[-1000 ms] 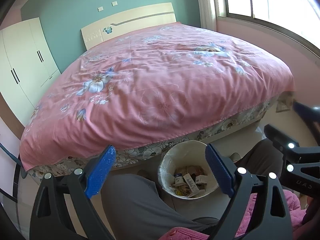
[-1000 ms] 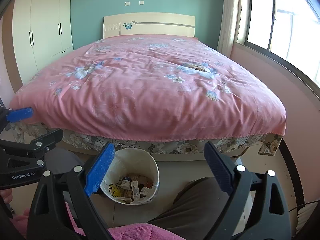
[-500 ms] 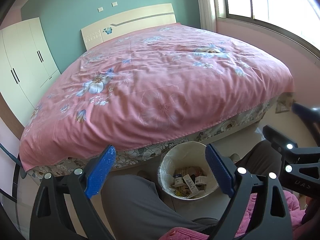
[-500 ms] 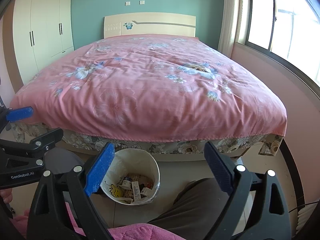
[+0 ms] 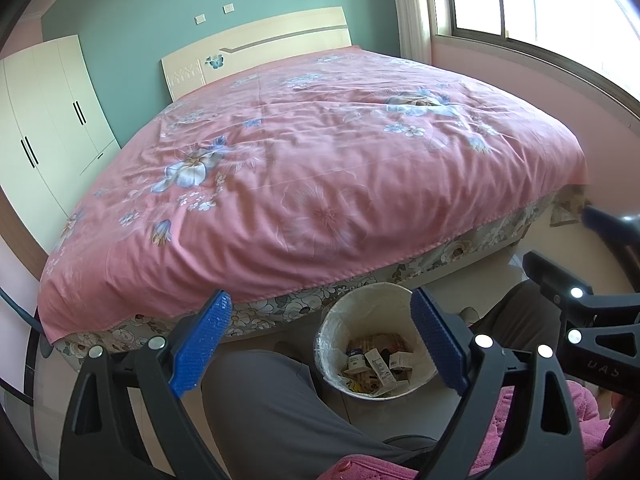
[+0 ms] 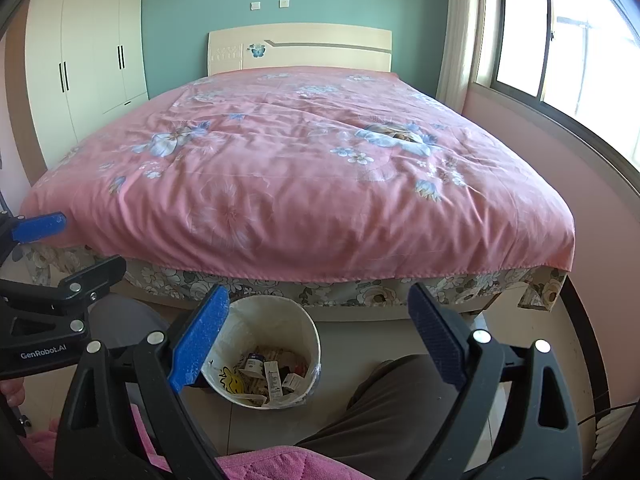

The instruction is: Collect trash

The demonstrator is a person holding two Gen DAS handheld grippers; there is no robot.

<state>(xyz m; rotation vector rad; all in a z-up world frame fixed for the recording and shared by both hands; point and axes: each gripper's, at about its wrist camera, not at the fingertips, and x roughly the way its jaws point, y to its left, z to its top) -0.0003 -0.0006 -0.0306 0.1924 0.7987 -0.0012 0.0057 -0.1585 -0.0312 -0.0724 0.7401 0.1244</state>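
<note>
Bedroom walls come first: one teal wall [image 6: 192,20] behind the headboard and pink walls to either side, with one window [image 6: 560,52] on the right and one white wardrobe [image 6: 80,80] with four dark handles on the left. One bed [image 6: 300,168] fills most of the room, under a pink flowered quilt whose near edge hangs over a floral skirt. One cream headboard [image 6: 300,46] carries a blue butterfly motif, and two small wall plates sit above it.

Floor space is tight: a strip of pale tiled floor [image 6: 348,340] runs between the foot of the bed and the seated person's two grey-trousered legs [image 5: 272,412]. A narrow gap runs along the bed's right side under the window, and another beside the wardrobe.

One white waste bin [image 6: 276,312], lined with clear plastic, stands on that strip just beside the bed skirt and between the knees. Trash [image 6: 276,372] lies in its bottom: several small cartons and wrappers, too jumbled to count. A yellow cartoon figure marks the bin's outer wall.

Two grippers are in view. The left gripper [image 5: 320,344] has its blue pads spread wide with nothing between them, the bin showing through the gap. The right gripper [image 6: 316,340] is likewise spread wide and empty, above the bin. Pink quilted fabric [image 6: 272,464] lies at the bottom edge under both.
</note>
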